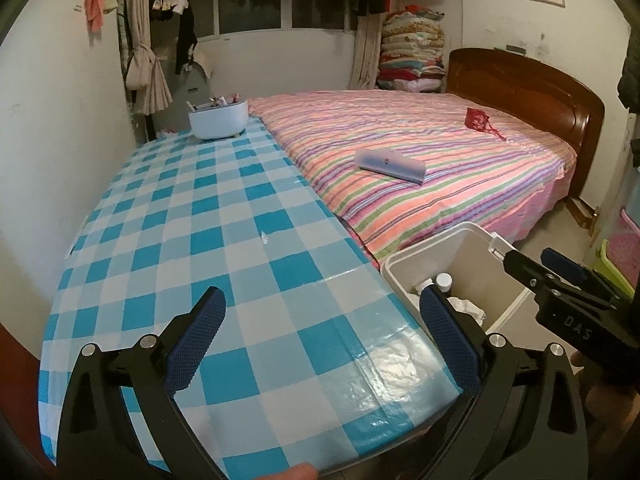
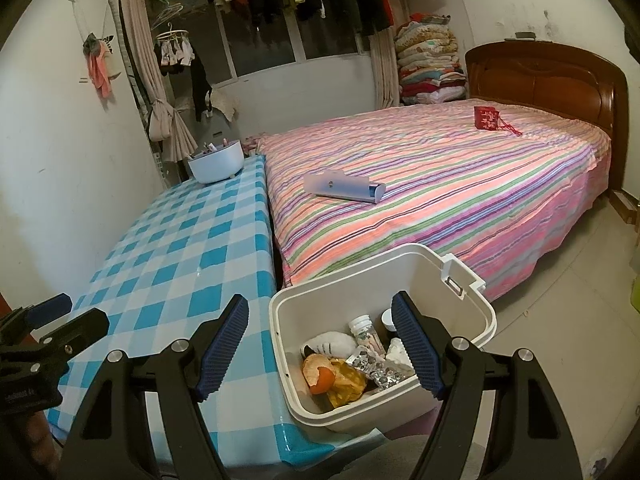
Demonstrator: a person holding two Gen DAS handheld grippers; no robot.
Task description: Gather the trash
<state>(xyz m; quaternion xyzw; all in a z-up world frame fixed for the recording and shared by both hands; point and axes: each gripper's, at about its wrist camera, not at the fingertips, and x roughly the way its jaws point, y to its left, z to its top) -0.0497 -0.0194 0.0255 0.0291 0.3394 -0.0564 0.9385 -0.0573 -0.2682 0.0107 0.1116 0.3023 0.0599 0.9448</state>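
- Blue-and-white checked oilcloth covers the desk point(image 1: 224, 216), which stands with its long right edge against the bed point(image 1: 440, 152).
- White plastic forms the trash bin point(image 2: 400, 264), which sits off the desk's near right corner, just beside the bed's near edge, with its latch on the far right rim.
- Inside the bin lie an orange peel point(image 2: 318, 374), a yellow wrapper point(image 2: 348, 384), crumpled foil blister packs point(image 2: 376, 368), a small white-capped bottle point(image 2: 366, 330) and white tissue point(image 2: 332, 342).
- The left hand-held gripper point(image 1: 320, 344) hovers over the desk's near end, its blue-padded fingers point(image 1: 196, 344) spread wide with nothing between them but oilcloth.
- The right hand-held gripper point(image 2: 320, 348) hangs over the bin's near left rim, its jaws spread wide and gripping nothing; one pad is over the desk's near right corner, the other over the bin's inside.
- A pale round tub point(image 1: 218, 120) holding small items stands at the desk's far right corner.
- A tiny white scrap point(image 1: 264, 237) lies on the oilcloth near the right edge, about midway along the desk.
- On the striped bed sheet lie a pale blue flat case point(image 1: 390, 164), toward the bed's left edge, and a red pouch point(image 1: 478, 119) near the headboard point(image 1: 532, 88).
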